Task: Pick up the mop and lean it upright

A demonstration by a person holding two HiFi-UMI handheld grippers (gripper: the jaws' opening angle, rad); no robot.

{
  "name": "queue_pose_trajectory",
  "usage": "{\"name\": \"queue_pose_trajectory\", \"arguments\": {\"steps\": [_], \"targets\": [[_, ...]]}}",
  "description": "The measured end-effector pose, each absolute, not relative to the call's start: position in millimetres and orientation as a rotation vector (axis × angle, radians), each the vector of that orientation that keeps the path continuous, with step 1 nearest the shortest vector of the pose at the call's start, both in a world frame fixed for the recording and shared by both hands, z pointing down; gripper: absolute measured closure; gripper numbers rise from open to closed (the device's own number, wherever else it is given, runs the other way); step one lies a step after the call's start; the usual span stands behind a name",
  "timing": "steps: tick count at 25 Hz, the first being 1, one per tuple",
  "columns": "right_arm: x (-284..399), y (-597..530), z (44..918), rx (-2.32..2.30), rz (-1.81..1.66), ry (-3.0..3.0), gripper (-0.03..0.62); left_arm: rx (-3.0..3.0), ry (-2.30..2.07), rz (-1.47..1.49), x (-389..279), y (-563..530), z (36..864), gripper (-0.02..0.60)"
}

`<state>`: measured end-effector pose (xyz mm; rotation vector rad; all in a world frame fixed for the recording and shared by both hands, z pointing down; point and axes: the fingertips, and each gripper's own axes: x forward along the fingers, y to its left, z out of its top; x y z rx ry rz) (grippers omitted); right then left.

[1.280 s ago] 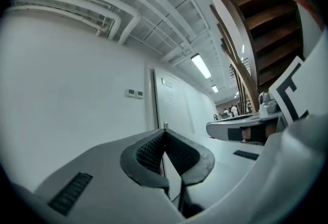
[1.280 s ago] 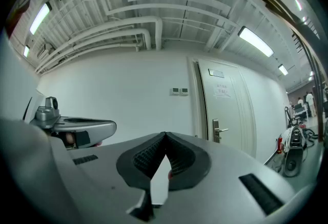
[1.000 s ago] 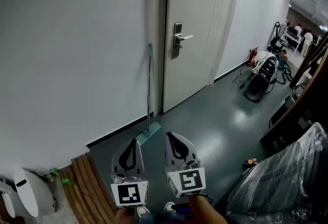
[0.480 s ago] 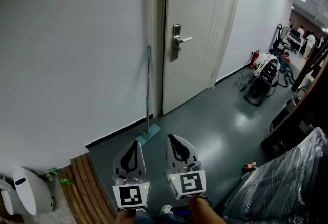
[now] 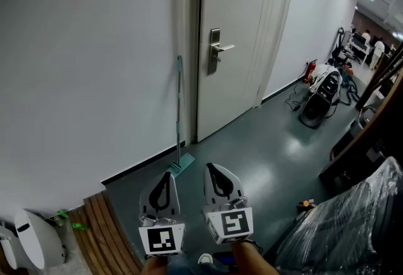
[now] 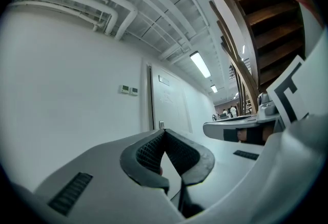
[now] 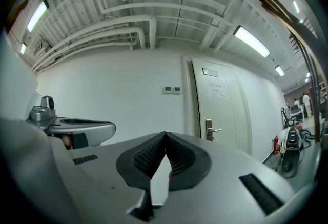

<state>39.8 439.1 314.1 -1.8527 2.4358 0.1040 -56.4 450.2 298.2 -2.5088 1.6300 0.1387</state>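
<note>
The mop (image 5: 177, 113) stands upright against the white wall just left of the door frame. Its thin teal-grey handle rises from a flat teal head (image 5: 181, 162) on the grey floor. My left gripper (image 5: 167, 176) and right gripper (image 5: 216, 170) are held side by side low in the head view, well short of the mop and not touching it. Both point up and forward. In each gripper view the ribbed pads meet at the tips with nothing between them: left gripper (image 6: 163, 133), right gripper (image 7: 165, 136). The mop itself does not show in either gripper view.
A white door (image 5: 230, 34) with a lever handle (image 5: 217, 49) stands right of the mop. Wooden slats (image 5: 107, 230) and a white bin (image 5: 34, 239) lie at lower left. A plastic-wrapped bulk (image 5: 352, 217) is at lower right. Cleaning machines (image 5: 321, 94) stand down the corridor.
The view has shifted slightly; the mop sits a little further left and higher in the picture. Both grippers stay shut and low in the same pose.
</note>
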Motion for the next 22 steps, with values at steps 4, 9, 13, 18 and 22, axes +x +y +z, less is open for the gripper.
{"name": "queue_pose_trajectory", "arguments": {"steps": [4, 9, 13, 18, 22], "targets": [[31, 413, 316, -1.86, 0.108, 2.441, 0.577, -2.517, 1.618, 0.14, -65, 423, 299, 0.569], [12, 375, 313, -1.856, 0.124, 2.443, 0.577, -2.517, 1.613, 0.138, -84, 386, 295, 0.569], [-5, 342, 312, -1.875, 0.101, 2.453, 0.576, -2.52, 1.607, 0.143, -102, 351, 292, 0.569], [-25, 307, 308, -1.889, 0.128, 2.424, 0.576, -2.532, 1.59, 0.156, -123, 316, 292, 0.569], [-44, 282, 306, -1.909, 0.147, 2.411, 0.577, -2.549, 1.578, 0.166, -142, 289, 291, 0.569]]}}
